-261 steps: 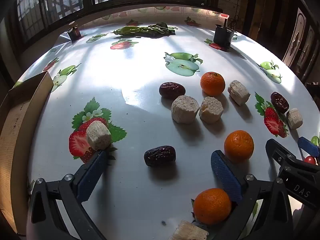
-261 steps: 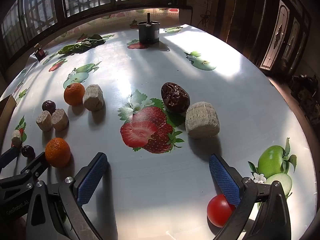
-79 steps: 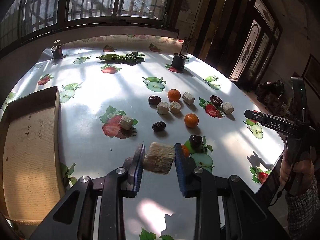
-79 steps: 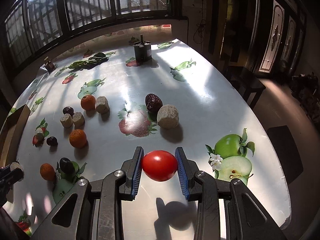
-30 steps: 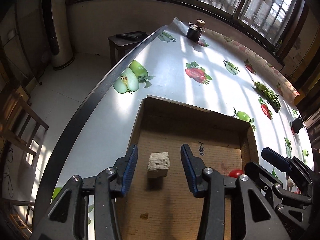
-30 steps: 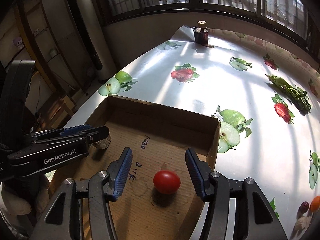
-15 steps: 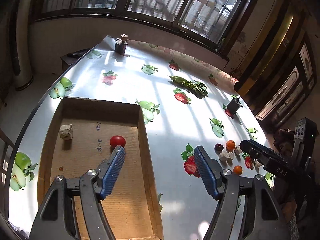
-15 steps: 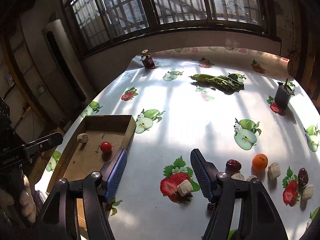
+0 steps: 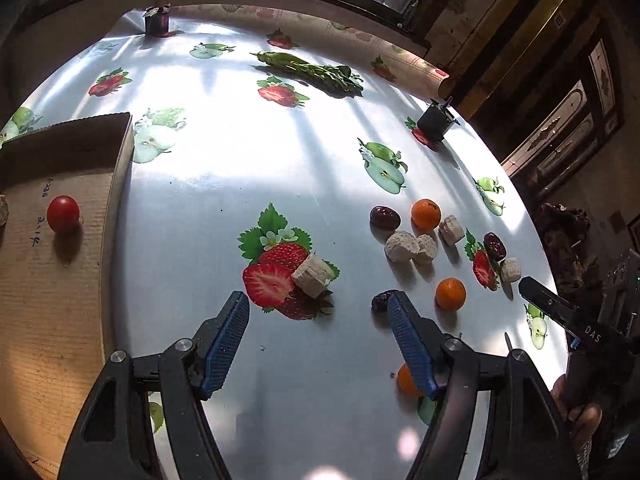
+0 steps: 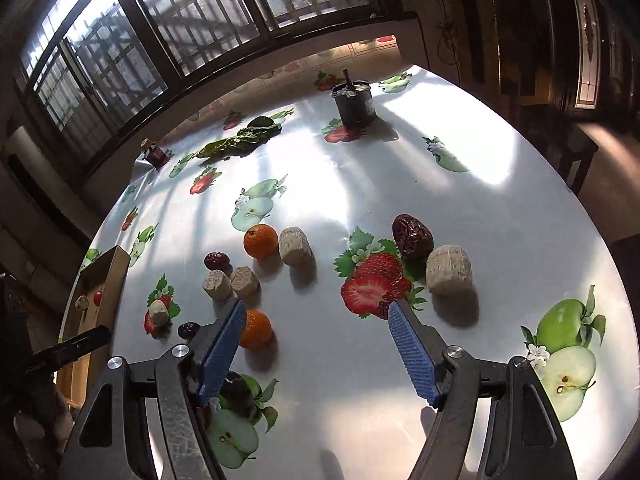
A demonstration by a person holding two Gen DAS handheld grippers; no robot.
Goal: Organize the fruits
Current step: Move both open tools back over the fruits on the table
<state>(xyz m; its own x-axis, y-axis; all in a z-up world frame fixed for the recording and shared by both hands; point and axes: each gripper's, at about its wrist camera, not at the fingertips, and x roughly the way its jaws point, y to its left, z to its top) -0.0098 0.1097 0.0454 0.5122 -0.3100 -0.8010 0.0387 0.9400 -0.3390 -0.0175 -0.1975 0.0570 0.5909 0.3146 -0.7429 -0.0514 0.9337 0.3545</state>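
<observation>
Between the jaws of the left gripper (image 9: 318, 316) there is only bare counter (image 9: 248, 152); the jaws stand wide open and hold nothing. Just ahead of them a beige cut chunk (image 9: 311, 281) lies on a printed strawberry. A dark date (image 9: 381, 301) sits right at the tip of the right-side blue pad, and an orange (image 9: 450, 293) is a bit further to the right. Another orange (image 9: 406, 380) is half hidden behind that same pad. Far left of the jaws is the cardboard box (image 9: 52, 280), w/ a red tomato (image 9: 63, 213) resting inside; a second beige piece shows only at the frame edge.

The right gripper (image 10: 316, 318) is also wide open, w/ nothing in it. An orange (image 10: 256, 330) is partly behind its left pad. Ahead and right of the jaws a big beige chunk (image 10: 449, 269) lies just beside a date (image 10: 412, 237). Ahead-left are more fruits: orange (image 10: 261, 241), beige pieces and a date (image 10: 217, 260). Far ahead stand a dark can (image 10: 354, 104) and leafy greens (image 10: 244, 138).
</observation>
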